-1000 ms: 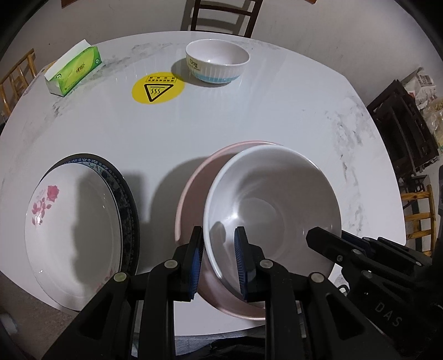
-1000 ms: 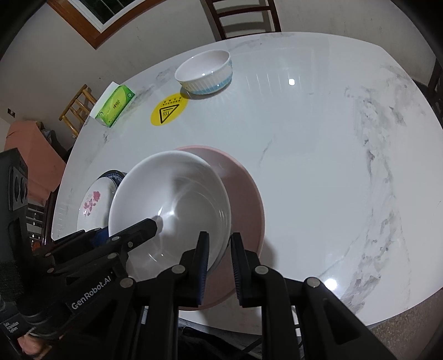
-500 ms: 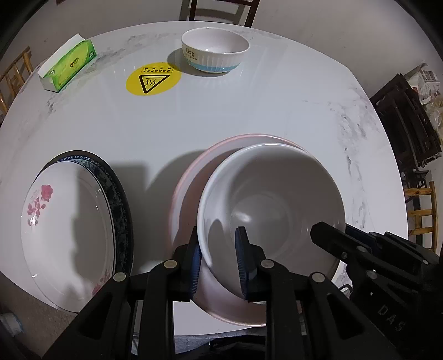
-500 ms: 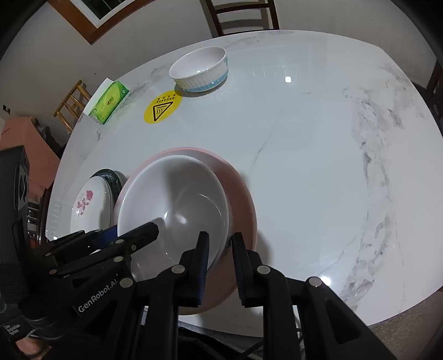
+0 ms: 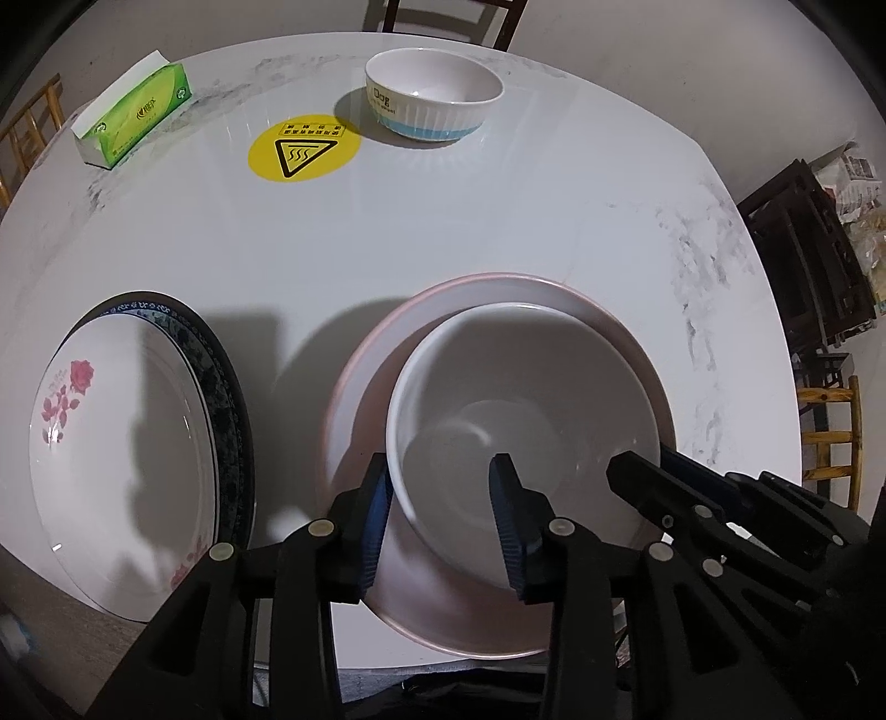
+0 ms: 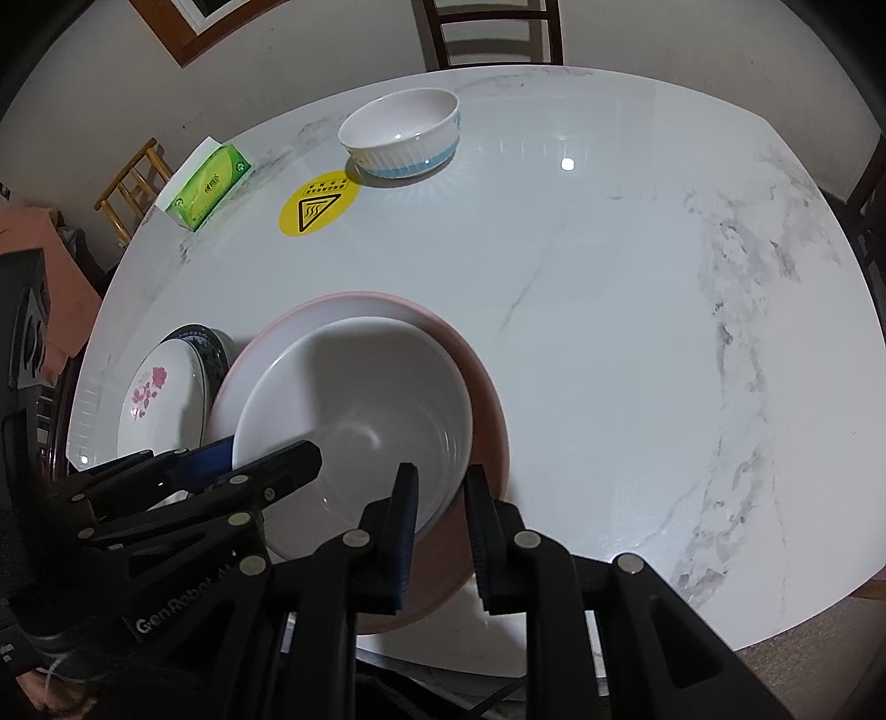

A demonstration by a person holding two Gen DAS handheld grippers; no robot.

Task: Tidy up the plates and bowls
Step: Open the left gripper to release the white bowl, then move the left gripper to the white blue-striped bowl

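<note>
Pale wall (image 6: 332, 72), dark wooden chair (image 6: 498, 33) behind round white marble table (image 6: 637, 332).

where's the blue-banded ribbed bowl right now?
The blue-banded bowl stands alone at the table's far edge in both views, just right of the yellow warning sticker, in front of a dark chair.

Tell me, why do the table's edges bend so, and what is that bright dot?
Both views are fisheye, so the table bulges. Right wrist view: the dot is lamp glare. Left wrist view: the claw throws hard shadows onto the flowered plate.
</note>
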